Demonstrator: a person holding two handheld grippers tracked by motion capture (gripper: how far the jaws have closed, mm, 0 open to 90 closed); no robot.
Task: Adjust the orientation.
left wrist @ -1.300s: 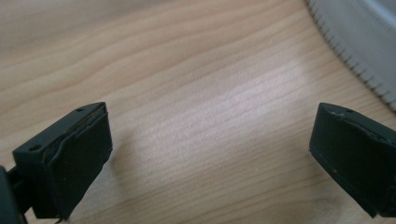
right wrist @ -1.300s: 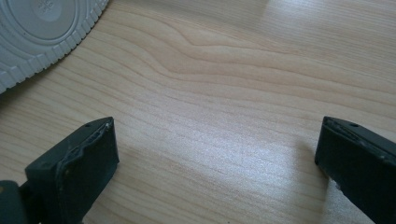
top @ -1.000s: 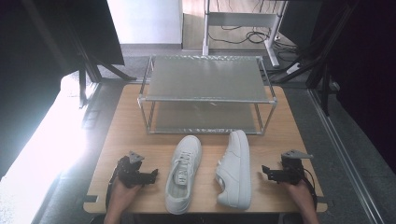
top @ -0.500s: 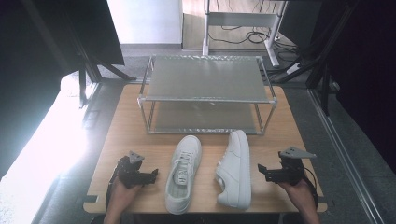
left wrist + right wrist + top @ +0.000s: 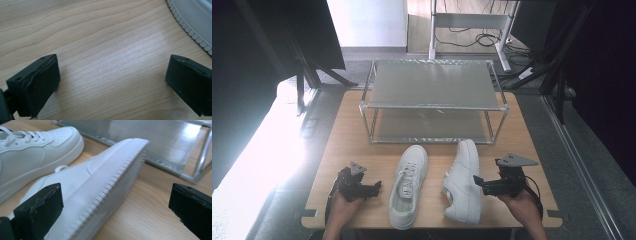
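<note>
Two white sneakers lie on the wooden table [image 5: 362, 145] in front of a metal rack. The left sneaker [image 5: 408, 185] stands upright, laces up, toe toward the rack. The right sneaker [image 5: 464, 180] is tipped on its side, its ribbed sole [image 5: 110, 192] turned toward my right gripper. My right gripper [image 5: 477, 183] is open at that sneaker's sole edge, one jaw over the shoe's side. My left gripper [image 5: 376, 187] rests open on the table just left of the upright sneaker, bare wood [image 5: 112, 75] between its jaws and the sole rim [image 5: 192, 22] at the upper right.
A two-shelf metal rack [image 5: 432, 90] stands at the back of the table, both shelves bare; its lower shelf [image 5: 155, 142] lies just beyond the tipped sneaker. Dark stands and cables surround the table. The table's front edge is close behind both hands.
My right gripper has moved left, closing in on the tipped sneaker's sole. The left gripper and both sneakers have stayed where they were.
</note>
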